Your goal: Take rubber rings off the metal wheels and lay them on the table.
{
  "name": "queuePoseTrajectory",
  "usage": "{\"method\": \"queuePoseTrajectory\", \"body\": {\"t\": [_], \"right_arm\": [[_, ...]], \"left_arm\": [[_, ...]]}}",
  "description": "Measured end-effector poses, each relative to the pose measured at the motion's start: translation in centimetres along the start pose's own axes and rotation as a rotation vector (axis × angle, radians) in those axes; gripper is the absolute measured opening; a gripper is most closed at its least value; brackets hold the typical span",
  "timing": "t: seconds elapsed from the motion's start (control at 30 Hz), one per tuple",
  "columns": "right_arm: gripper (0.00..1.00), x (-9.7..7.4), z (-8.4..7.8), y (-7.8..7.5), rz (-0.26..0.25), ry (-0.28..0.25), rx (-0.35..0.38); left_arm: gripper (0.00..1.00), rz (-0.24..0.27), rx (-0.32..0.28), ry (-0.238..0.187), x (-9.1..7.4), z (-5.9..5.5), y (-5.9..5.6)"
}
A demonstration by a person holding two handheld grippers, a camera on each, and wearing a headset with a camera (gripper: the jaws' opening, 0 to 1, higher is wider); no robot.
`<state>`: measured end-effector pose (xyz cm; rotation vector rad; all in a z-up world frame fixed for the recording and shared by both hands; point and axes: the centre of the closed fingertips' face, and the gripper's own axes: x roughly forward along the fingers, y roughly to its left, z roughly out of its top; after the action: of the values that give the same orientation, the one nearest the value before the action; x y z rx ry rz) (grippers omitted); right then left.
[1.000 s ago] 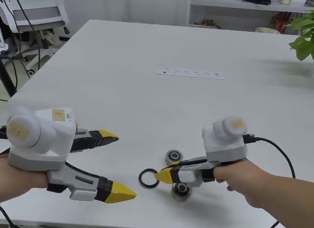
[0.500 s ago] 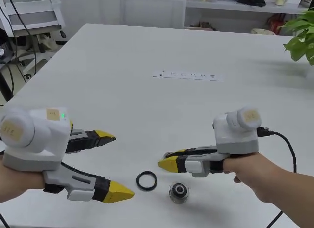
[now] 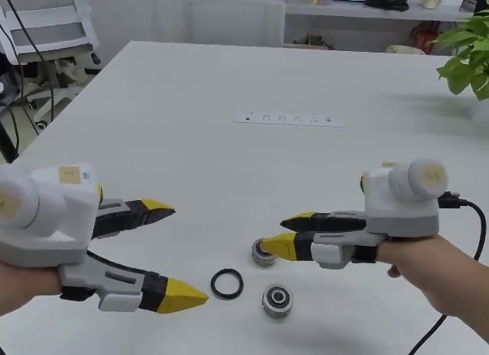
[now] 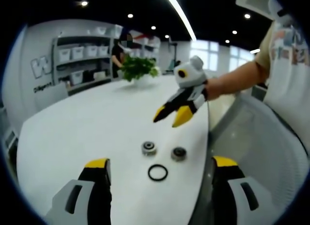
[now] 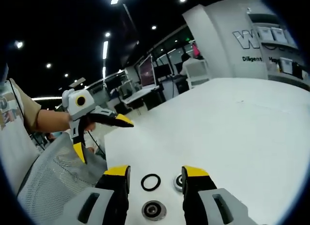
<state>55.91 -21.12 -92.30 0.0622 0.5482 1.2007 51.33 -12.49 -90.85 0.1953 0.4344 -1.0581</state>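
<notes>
A loose black rubber ring lies flat on the white table, near its front edge. Two small metal wheels sit close by, one just behind it and one to its right. My left gripper hovers to the left of the ring, wide open and empty. My right gripper hangs above the rear wheel, jaws a little apart with nothing between them. The left gripper view has the ring, both wheels and the right gripper. The right gripper view has the ring and a wheel.
A white power strip lies mid-table, far behind the work. A green plant stands at the back right. A grey chair sits beyond the far edge. A black cable trails from my right gripper.
My right gripper has drawn back to the right and risen, away from the ring, uncovering the rear wheel. The ring and wheels stay on the table. My left gripper has barely moved.
</notes>
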Motion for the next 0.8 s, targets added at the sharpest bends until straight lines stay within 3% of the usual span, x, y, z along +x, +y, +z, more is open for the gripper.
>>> {"method": "queuePoseTrajectory", "body": {"t": [0.2, 0.37, 0.67, 0.8], "right_arm": [[0.49, -1.3, -0.1, 0.8, -0.001, 0.011, -0.085], [0.57, -2.4, -0.4, 1.0, -0.031, 0.011, -0.142], [0.64, -4.3, -1.0, 1.4, -0.067, 0.031, -0.221], [0.71, -5.0, -1.1, 1.7, -0.097, 0.029, -0.254]], "left_arm": [[0.89, 0.001, -0.017, -0.021, -0.2, 0.4, -0.3], [0.94, 0.018, -0.003, -0.03, -0.3, 0.8, -0.5], [0.96, 0.03, -0.023, -0.053, -1.0, 1.1, -0.7], [0.97, 0.041, -0.025, -0.062, -1.4, 1.3, -0.9]]}}
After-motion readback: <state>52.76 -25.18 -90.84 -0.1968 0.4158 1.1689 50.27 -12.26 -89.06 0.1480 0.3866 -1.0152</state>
